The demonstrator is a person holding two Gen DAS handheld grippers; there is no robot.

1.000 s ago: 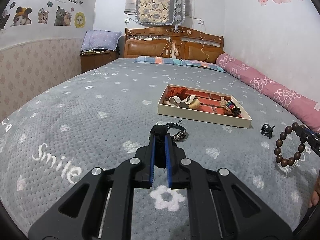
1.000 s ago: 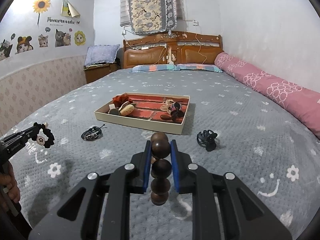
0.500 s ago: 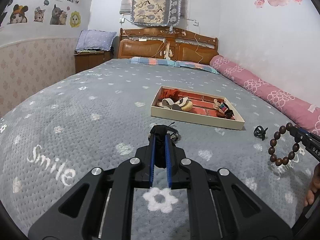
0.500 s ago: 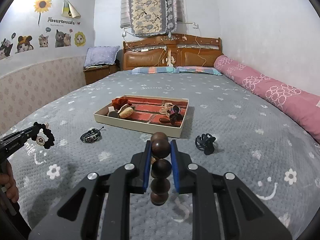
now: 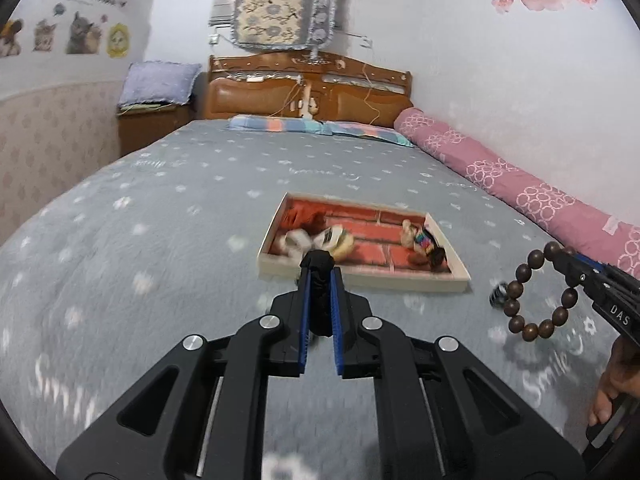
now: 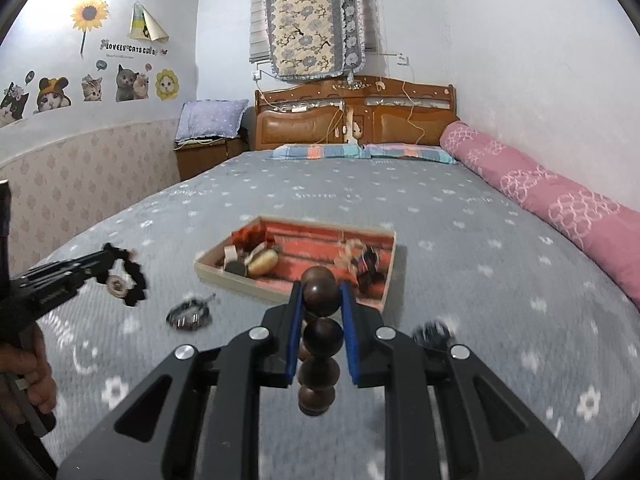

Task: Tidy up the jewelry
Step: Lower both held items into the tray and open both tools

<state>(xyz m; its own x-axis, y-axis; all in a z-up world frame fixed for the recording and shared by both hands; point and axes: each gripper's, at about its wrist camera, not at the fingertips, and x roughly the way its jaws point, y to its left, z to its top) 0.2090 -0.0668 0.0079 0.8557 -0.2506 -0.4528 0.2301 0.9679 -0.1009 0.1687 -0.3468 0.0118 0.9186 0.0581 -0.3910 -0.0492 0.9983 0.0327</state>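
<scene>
My left gripper (image 5: 319,276) is shut on a black beaded bracelet (image 5: 319,280), held above the grey bedspread just before the tray; it also shows in the right wrist view (image 6: 128,280). My right gripper (image 6: 320,292) is shut on a dark wooden bead bracelet (image 6: 320,334), which hangs as a loop in the left wrist view (image 5: 538,292). The shallow tray (image 5: 360,278) with a red brick-pattern floor holds several jewelry pieces; it also shows in the right wrist view (image 6: 256,285).
A dark bracelet (image 6: 189,315) lies on the bedspread left of the tray. A black hair claw (image 6: 432,330) lies to the tray's right. A pink bolster (image 5: 520,192) runs along the right wall. The headboard (image 6: 356,116) stands at the far end.
Both grippers have moved forward toward the tray with their bracelets still held; the tray looms larger and the views are motion-blurred.
</scene>
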